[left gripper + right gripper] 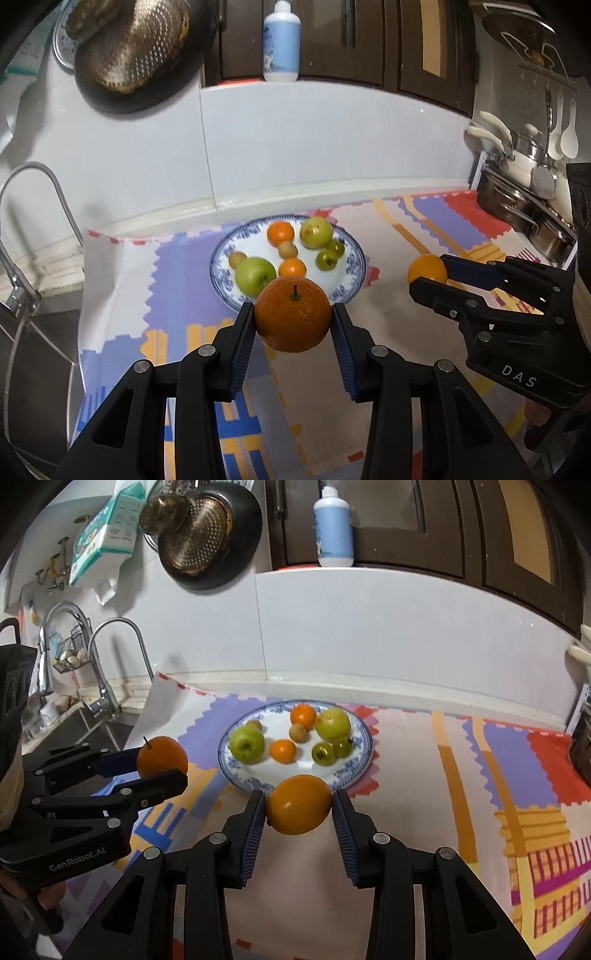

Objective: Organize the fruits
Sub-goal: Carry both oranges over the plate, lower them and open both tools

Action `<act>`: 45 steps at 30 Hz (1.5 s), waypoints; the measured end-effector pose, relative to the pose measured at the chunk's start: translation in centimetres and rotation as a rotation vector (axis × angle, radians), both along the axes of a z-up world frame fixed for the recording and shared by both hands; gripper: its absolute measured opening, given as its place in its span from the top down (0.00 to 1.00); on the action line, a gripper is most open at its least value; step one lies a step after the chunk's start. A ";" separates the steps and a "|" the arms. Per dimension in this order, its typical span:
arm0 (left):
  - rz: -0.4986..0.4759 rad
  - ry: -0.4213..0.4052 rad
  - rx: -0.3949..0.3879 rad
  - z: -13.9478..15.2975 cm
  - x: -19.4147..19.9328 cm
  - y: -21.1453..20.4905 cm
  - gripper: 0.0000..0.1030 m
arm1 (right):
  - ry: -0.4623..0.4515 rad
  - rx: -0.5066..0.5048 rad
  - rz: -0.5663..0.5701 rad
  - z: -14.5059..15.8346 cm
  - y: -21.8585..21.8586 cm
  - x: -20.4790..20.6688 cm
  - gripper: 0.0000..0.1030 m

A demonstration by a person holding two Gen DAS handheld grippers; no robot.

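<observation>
My left gripper [293, 319] is shut on a dark orange with a stem [293, 314], held above the mat in front of the blue-patterned plate [221, 254]. My right gripper [298, 805] is shut on a lighter orange [299, 805], held just before the plate's [360, 768] near rim. Each gripper shows in the other's view: the right one [428, 273] with its orange [426, 269], the left one [162, 764] with its stemmed orange [161, 757]. The plate holds a green apple [255, 275], a yellow-green apple [316, 232], two small oranges [280, 233], and several small fruits.
A colourful mat [461, 775] covers the counter. A sink with taps [103, 672] lies to the left. Pots [524, 210] stand at the right. A colander [129, 48] hangs on the wall. A blue bottle [281, 40] stands on the ledge behind.
</observation>
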State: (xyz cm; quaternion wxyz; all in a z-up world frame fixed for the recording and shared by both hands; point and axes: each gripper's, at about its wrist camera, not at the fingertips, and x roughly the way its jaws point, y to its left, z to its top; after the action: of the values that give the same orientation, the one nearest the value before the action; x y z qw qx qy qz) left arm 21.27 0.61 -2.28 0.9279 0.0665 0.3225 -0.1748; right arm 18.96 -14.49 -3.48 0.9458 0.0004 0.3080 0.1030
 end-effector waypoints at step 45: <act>0.006 0.068 0.004 -3.3 14.8 -0.6 0.61 | 0.027 0.024 0.066 -1.8 0.7 14.0 0.63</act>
State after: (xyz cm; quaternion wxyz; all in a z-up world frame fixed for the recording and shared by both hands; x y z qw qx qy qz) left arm 36.08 0.03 -5.56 0.9169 0.0613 0.3542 -0.1734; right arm 32.98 -13.75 -5.31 0.9375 0.0032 0.3194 0.1381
